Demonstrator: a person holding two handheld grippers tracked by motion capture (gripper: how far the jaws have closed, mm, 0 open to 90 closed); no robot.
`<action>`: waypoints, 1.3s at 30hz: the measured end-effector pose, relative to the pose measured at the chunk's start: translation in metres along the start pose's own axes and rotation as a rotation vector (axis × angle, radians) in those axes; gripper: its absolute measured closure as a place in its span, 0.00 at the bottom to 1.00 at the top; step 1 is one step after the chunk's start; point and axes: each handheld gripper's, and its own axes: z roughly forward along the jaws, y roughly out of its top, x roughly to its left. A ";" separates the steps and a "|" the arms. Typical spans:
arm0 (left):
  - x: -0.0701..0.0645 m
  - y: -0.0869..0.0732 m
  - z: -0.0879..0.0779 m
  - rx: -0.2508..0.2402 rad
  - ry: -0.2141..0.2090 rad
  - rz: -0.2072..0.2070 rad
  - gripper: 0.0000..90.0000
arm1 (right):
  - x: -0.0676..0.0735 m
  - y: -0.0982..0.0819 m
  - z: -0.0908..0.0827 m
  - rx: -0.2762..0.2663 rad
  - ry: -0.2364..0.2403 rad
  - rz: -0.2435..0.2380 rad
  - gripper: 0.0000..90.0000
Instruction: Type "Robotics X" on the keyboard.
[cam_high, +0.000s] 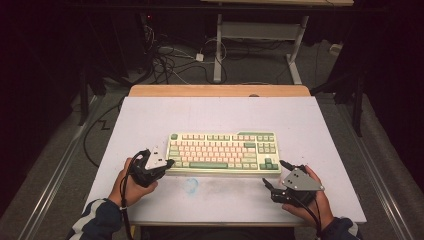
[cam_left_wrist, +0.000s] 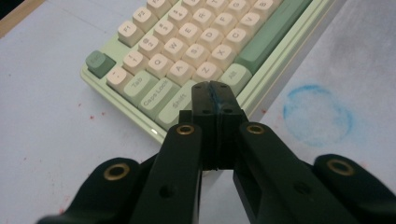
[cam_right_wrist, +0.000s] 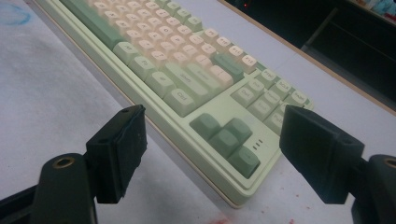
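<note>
Hovering over keyboard's lower-left corner, left gripper has jaws pressed together, nothing between pads, tips above Shift key. Right gripper spread wide, empty, framing keyboard's arrow-key corner. Keyboard lies mid-table, green-and-cream. Blue ring stain just beside front edge.

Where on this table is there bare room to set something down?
Bare: the white table top behind the green-and-cream keyboard, and beside both its ends. Crowded: the front strip, where the left gripper and right gripper flank the keyboard's corners.
</note>
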 end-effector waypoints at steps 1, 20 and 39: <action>-0.001 0.001 0.002 0.004 -0.005 -0.001 0.97 | 0.000 0.000 0.000 0.002 0.000 0.001 0.26; -0.025 0.014 0.050 0.047 -0.070 0.038 0.97 | 0.002 -0.001 0.005 0.028 0.011 -0.025 0.26; -0.026 0.011 0.075 0.096 -0.068 0.036 0.96 | 0.004 -0.002 0.008 0.049 0.027 -0.048 0.26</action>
